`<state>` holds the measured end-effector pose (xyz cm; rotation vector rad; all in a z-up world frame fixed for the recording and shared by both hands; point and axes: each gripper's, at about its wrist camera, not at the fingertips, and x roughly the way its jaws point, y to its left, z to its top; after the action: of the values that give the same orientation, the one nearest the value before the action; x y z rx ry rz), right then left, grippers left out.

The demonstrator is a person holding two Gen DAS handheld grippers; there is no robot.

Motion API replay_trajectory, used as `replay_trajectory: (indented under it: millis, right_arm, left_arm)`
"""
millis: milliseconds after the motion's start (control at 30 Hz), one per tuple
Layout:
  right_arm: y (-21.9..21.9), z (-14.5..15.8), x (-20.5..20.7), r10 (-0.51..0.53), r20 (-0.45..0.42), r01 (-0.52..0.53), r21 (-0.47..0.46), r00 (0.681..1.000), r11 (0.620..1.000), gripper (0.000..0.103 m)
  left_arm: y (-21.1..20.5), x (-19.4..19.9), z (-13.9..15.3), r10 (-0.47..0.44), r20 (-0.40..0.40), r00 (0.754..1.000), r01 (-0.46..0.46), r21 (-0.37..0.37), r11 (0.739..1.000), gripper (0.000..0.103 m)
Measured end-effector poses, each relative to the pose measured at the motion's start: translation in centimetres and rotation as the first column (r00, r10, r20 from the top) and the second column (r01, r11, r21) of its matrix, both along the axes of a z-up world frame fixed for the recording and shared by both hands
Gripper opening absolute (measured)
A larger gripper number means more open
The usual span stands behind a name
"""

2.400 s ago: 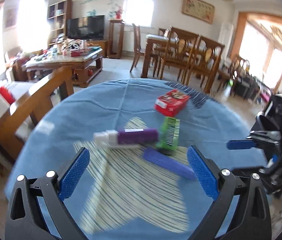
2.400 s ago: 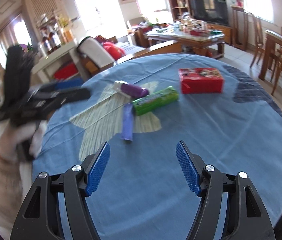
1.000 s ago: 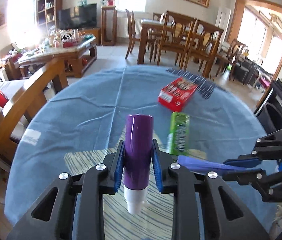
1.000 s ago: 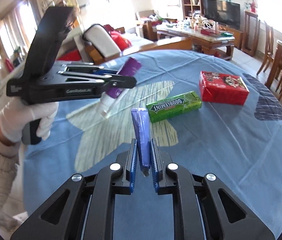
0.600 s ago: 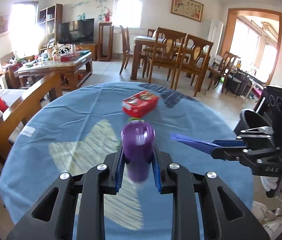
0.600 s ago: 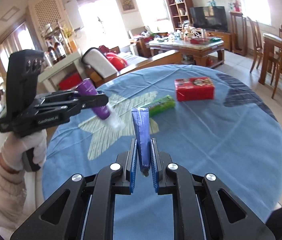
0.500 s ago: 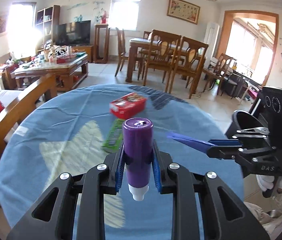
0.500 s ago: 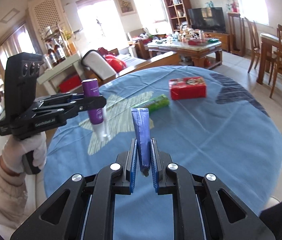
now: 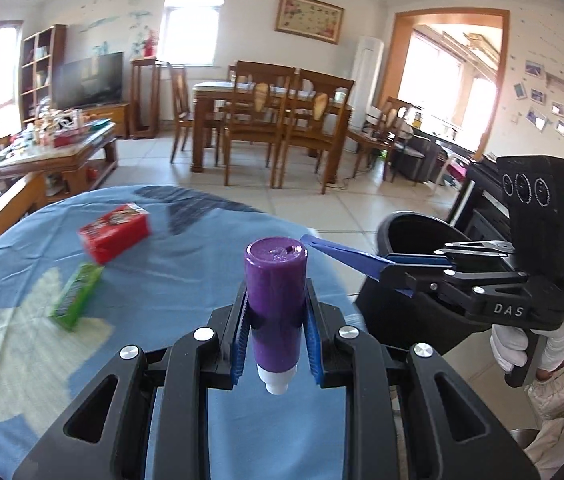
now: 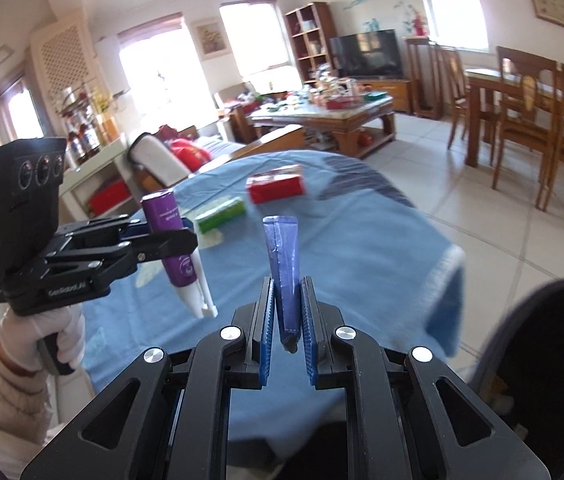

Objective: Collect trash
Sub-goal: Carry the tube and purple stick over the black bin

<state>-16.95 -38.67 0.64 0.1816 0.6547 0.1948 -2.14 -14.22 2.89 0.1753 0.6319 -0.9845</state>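
My left gripper (image 9: 277,326) is shut on a purple tube (image 9: 276,300) with a white cap, held above the blue tablecloth (image 9: 170,292). My right gripper (image 10: 286,326) is shut on a flat blue wrapper (image 10: 284,264) that sticks up between its pads. In the left wrist view the right gripper (image 9: 392,268) and its blue wrapper (image 9: 338,249) hang in front of a black bin (image 9: 414,276). The right wrist view shows the left gripper (image 10: 162,240) with the purple tube (image 10: 170,244) at the left. A red box (image 9: 116,232) and a green gum pack (image 9: 76,296) lie on the table.
The black bin (image 10: 542,360) stands on the floor just past the table's right edge. A gloved hand (image 9: 522,348) holds the right tool. Behind are a dining table with chairs (image 9: 266,120), a cluttered coffee table (image 9: 42,148) and a wooden chair back (image 9: 6,204).
Both grippers closed on their items, lifted them off the table and swung right towards the black bin. The red box and green pack now sit further left in the left wrist view.
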Motion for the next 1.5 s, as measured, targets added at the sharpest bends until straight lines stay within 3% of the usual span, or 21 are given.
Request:
replay_trajectory:
  millis: [367, 900, 1200, 1500]
  right_arm:
    - [-9.0, -1.9, -6.1, -0.173, -0.007, 0.174, 0.058, 0.985, 0.983, 0.014]
    - [-19.0, -4.7, -14.0, -0.361, -0.037, 0.363, 0.142, 0.932, 0.921, 0.014]
    - [-21.6, -6.3, -16.3, -0.409, -0.063, 0.413, 0.152, 0.911, 0.898, 0.014]
    - [-21.8, -7.0, -16.6, -0.426, -0.082, 0.433, 0.149, 0.901, 0.889, 0.014]
  left_arm:
    - [-8.9, -4.4, -0.9, -0.162, -0.009, 0.987, 0.162, 0.007, 0.987, 0.025]
    - [-19.9, -8.4, -2.3, -0.356, -0.040, 0.933, 0.357, 0.013, 0.934, 0.025]
    - [-24.0, -9.6, -4.8, -0.422, -0.072, 0.904, 0.426, 0.058, 0.903, 0.025]
    - [-24.9, -10.1, -6.3, -0.429, -0.092, 0.899, 0.437, 0.096, 0.894, 0.025]
